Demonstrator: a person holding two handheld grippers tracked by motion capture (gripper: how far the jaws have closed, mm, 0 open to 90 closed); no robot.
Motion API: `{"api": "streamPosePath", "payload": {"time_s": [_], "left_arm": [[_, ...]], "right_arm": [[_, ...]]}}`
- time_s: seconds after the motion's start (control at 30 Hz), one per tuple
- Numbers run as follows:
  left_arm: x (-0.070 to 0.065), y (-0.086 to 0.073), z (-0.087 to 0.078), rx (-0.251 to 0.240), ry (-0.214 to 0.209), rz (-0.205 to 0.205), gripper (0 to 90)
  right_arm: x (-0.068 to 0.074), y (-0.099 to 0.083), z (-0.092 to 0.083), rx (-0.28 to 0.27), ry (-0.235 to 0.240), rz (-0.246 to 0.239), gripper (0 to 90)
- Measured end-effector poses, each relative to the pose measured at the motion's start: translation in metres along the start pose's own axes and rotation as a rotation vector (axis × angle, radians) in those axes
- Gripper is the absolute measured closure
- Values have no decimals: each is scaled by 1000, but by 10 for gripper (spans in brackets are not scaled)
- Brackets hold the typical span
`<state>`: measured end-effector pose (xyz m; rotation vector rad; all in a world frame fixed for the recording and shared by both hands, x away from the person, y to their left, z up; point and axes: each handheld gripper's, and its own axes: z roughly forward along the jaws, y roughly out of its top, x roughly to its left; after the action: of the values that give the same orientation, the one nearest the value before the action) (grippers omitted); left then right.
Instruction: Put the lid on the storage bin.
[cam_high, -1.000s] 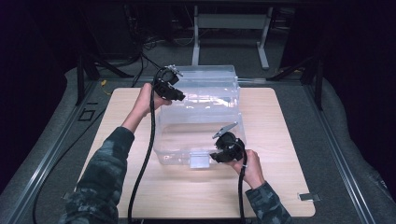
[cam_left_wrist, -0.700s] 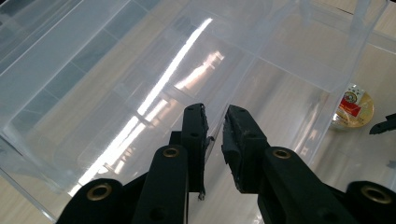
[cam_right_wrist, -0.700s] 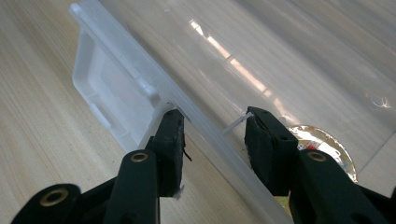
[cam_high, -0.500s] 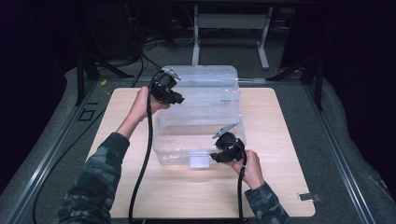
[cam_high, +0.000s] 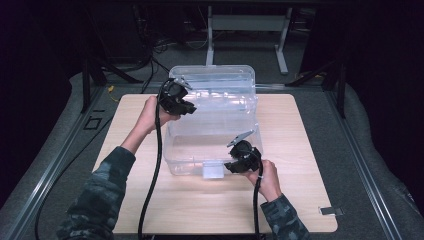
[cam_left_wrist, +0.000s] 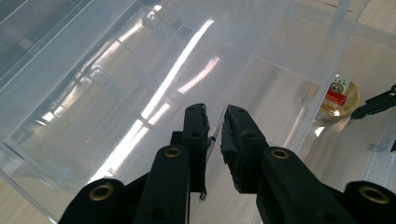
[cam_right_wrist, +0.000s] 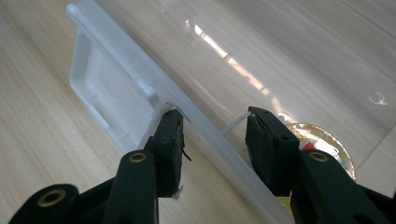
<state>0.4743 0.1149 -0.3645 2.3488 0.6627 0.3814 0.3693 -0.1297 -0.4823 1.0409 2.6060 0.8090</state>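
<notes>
Pinching the clear lid of the plastic box with my left tongs, jaws drawn almost together on its thin edge, I'm lifting it open on its far hinge. My right tongs straddle the near rim beside the white latch, part open, one jaw outside the wall and one inside; I reckon that pins the box to the wooden table. A small round container sits inside, just beyond the right jaws
</notes>
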Motion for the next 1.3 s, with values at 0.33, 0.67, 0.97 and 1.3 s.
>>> {"api": "streamPosePath", "payload": {"time_s": [0.33, 0.67, 0.97, 1.3], "left_arm": [[-3, -4, -3, -13, -14, 13, 791], [-11, -8, -6, -13, -4, 28, 792], [-16, -17, -10, -44, -18, 15, 791], [-24, -24, -13, -61, -21, 7, 791]], "right_arm": [[0, 0, 1, -8, -10, 15, 556], [0, 0, 1, -6, -8, 14, 554], [-2, -1, 1, -10, 10, 28, 542], [-2, -1, 1, -4, -4, 25, 538]]}}
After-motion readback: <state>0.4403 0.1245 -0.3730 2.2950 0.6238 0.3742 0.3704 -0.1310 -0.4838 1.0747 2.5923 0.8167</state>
